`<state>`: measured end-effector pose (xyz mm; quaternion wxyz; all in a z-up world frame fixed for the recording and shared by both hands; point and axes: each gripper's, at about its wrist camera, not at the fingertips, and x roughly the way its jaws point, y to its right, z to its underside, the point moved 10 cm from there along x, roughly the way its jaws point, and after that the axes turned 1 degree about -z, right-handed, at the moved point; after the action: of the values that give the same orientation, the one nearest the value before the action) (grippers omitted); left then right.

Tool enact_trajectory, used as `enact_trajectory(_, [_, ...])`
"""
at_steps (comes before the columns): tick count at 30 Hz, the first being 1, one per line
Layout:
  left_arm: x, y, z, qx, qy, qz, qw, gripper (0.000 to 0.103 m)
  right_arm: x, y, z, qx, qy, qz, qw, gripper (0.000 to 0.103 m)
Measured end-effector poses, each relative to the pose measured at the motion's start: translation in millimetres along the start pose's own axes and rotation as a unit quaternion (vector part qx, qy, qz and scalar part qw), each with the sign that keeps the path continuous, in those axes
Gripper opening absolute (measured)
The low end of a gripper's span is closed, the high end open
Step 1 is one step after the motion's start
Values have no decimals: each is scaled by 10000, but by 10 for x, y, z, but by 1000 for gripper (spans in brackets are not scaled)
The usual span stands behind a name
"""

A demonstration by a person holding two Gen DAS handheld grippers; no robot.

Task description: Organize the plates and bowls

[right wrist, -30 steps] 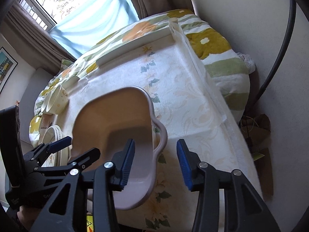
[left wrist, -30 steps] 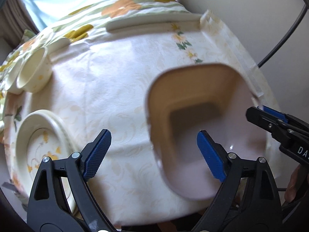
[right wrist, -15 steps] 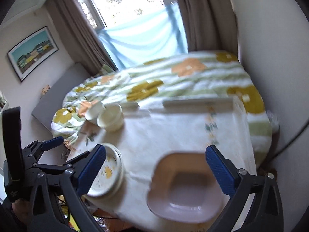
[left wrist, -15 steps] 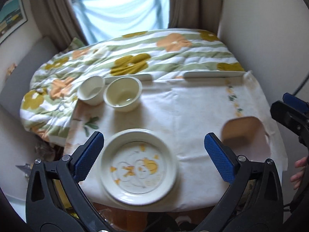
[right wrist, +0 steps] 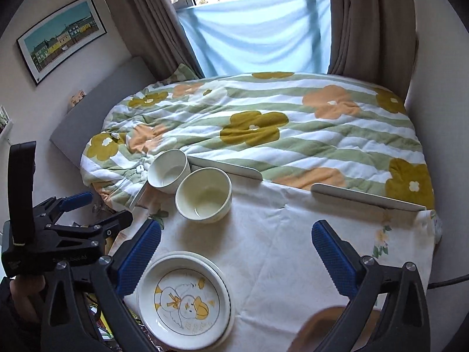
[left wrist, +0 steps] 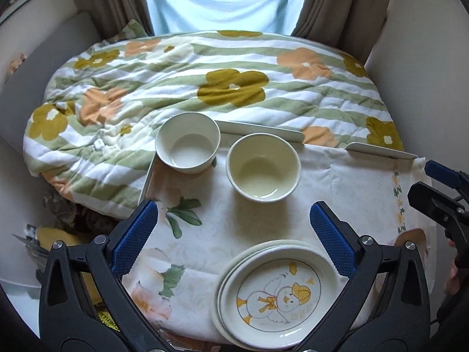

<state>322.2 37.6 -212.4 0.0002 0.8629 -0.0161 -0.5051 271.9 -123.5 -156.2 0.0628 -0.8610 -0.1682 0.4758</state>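
Two bowls stand side by side at the far edge of the table: a white bowl [left wrist: 187, 146] [right wrist: 168, 171] on the left and a cream bowl [left wrist: 263, 167] [right wrist: 203, 195] to its right. A stack of cream plates [left wrist: 278, 293] [right wrist: 184, 299] with a duck picture on top lies at the near edge. The pink square dish [right wrist: 322, 328] [left wrist: 410, 236] sits at the near right, mostly cut off in both views. My left gripper [left wrist: 234, 234] [right wrist: 102, 208] hangs open above the cloth between the cream bowl and the plates. My right gripper [right wrist: 234, 252] [left wrist: 425, 180] is open too, holding nothing.
The table [right wrist: 278, 234] wears a pale flowered cloth, with white rails [right wrist: 366, 195] along its far edge. Behind it lies a bed with a striped flower quilt [right wrist: 263, 123], then curtains and a window. A person's hand [right wrist: 20, 293] holds the left gripper's handle.
Both grippers have let go of the pink square dish, opened wide and pulled back and up. The bowls and plates have come into view.
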Motion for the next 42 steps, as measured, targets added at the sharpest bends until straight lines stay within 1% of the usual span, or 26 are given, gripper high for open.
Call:
enact_trajectory(3, [359, -119, -85, -85, -314, 211, 9992, 103, 418, -47, -61, 22, -328, 4, 9995, 102])
enact_trajectory(4, [502, -151, -110, -116, -427, 288, 9986, 101, 545, -44, -63, 29, -430, 51, 9991, 102])
enact_trajectory(5, [611, -168, -121, -131, -514, 352, 9980, 95, 654, -35, -54, 41, -520, 79, 9986, 101])
enact_trajectory(6, [755, -168, -130, -145, -638, 439, 9969, 91, 806, -35, -41, 82, -650, 95, 9978, 97])
enact_trajectory(7, [884, -152, -121, -154, -758, 509, 9957, 82, 934, -35, -26, 138, -769, 91, 9969, 95])
enact_trajectory(8, [1007, -139, -118, -158, -866, 574, 9945, 73, 1036, -31, -9, 188, -865, 72, 9960, 89])
enact_trajectory(9, [1113, -121, -107, -164, -950, 634, 9933, 70, 1139, -37, 16, 239, -964, 61, 9950, 83])
enact_trajectory(10, [1225, -99, -96, -169, -1039, 700, 9920, 63, 1284, -31, 55, 295, -1098, 64, 9935, 80])
enact_trajectory(11, [1313, -81, -90, -169, -1111, 749, 9908, 57, 1377, -28, 83, 332, -1194, 74, 9923, 73])
enact_trajectory(12, [1401, -62, -83, -162, -1183, 800, 9896, 55, 1490, -30, 121, 381, -1309, 70, 9906, 67])
enact_trajectory(13, [1467, -44, -81, -153, -1239, 835, 9887, 52, 1582, -32, 155, 431, -1401, 47, 9892, 64])
enact_trajectory(14, [1537, -29, -72, -144, -1299, 875, 9875, 52, 1655, -38, 179, 479, -1478, 28, 9878, 58])
enact_trajectory(15, [1592, -18, -69, -131, -1348, 913, 9866, 51, 1731, -36, 206, 537, -1545, 21, 9865, 57])
enact_trajectory(16, [1638, -9, -65, -115, -1386, 950, 9857, 49, 1788, -37, 222, 576, -1584, 18, 9857, 56])
enact_trajectory(17, [1684, -2, -66, -109, -1429, 992, 9847, 43, 1831, -36, 226, 604, -1618, 9, 9850, 52])
enact_trajectory(18, [1725, 4, -63, -113, -1477, 1035, 9835, 40, 1878, -37, 239, 629, -1664, 11, 9841, 48])
enact_trajectory(19, [1754, 16, -58, -114, -1522, 1083, 9823, 37, 1911, -37, 250, 652, -1706, 25, 9832, 45])
enact_trajectory(21, [1811, 45, -54, -72, -1566, 1119, 9813, 37, 1967, -38, 266, 717, -1796, 33, 9811, 33])
enact_trajectory(22, [1829, 52, -52, -52, -1583, 1121, 9810, 36, 1992, -39, 287, 766, -1844, 6, 9799, 33])
enact_trajectory(23, [1857, 69, -47, -37, -1612, 1141, 9803, 29, 2001, -47, 292, 787, -1865, -4, 9793, 33])
enact_trajectory(25, [1904, 96, -25, -14, -1681, 1136, 9792, 19, 2025, -45, 310, 792, -1906, 8, 9785, 29])
enact_trajectory(26, [1923, 91, -19, 13, -1715, 1118, 9788, 17, 2039, -45, 317, 802, -1927, 8, 9780, 23])
enact_trajectory(27, [1940, 95, -12, 36, -1739, 1088, 9787, 17, 2047, -44, 319, 822, -1935, 18, 9776, 22])
enact_trajectory(34, [1921, 89, -15, 8, -1762, 1037, 9789, 16, 2044, -21, 295, 860, -1956, 59, 9769, 18])
enact_trajectory(36, [1886, 121, -26, 86, -1722, 996, 9800, 16, 2030, 6, 286, 883, -1948, 81, 9768, 16])
enact_trajectory(42, [1718, 229, -74, 163, -1583, 976, 9824, 16, 1889, 53, 259, 884, -1823, 82, 9792, 15])
